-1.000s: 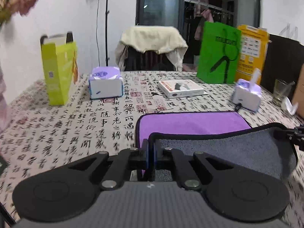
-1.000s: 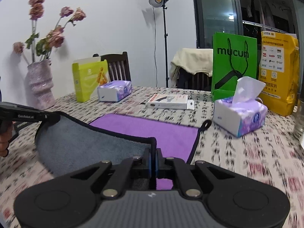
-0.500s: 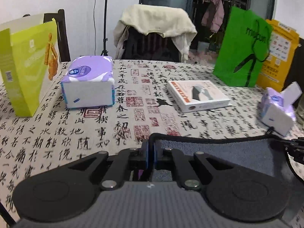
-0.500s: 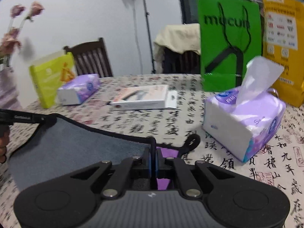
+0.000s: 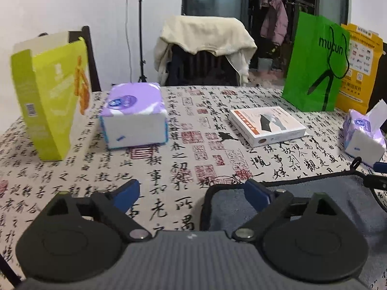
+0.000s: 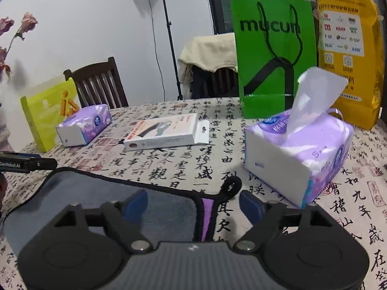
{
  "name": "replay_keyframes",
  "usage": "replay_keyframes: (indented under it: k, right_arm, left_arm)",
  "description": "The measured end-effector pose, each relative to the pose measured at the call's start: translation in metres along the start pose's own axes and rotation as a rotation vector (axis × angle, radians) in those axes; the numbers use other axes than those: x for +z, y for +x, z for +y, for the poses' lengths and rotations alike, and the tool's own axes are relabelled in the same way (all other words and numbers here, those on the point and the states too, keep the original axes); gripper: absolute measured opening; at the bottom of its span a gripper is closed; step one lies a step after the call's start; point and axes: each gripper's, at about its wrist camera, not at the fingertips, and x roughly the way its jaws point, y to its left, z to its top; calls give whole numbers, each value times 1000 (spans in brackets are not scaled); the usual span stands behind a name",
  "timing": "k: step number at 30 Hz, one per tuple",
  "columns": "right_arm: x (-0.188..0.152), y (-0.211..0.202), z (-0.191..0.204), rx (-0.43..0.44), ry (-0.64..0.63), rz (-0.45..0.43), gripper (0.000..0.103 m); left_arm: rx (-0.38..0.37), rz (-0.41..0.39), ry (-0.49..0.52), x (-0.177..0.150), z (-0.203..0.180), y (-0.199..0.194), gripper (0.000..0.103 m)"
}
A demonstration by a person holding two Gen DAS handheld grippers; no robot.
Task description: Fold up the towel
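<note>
The towel is seen lying flat on the worktop, grey side up, its long axis running across between the two tools. Both jaws are spread and nothing is gripped. The left gripper is set over the towel's left corner, the right gripper over its right corner; a purple underlayer seems folded beneath.

Towel: grey face, black edging, purple underside showing at the corner. Tablecloth: cream, black calligraphy, red seal stamps. Tissue packs: white and purple. Shopping bag: bright green, black lettering. Sack: yellow. Carton: lime green. Finger pads: blue.
</note>
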Motion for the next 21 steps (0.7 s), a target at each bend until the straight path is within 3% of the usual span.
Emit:
replay_keyframes:
  k: [6,10,21]
  right_arm:
    - [-4,-19,12,-10,-21,-1,91]
    - [-7,-40,22,3,-38,-19,100]
    - [-27,-90,39,2,-53,-45,103]
  left_arm:
    - [40,-6,22,-13,-1,-26,101]
    - [65,-26,30,-29,-3,-50,101]
    - [84,-59,12,-50,-7,-107,101]
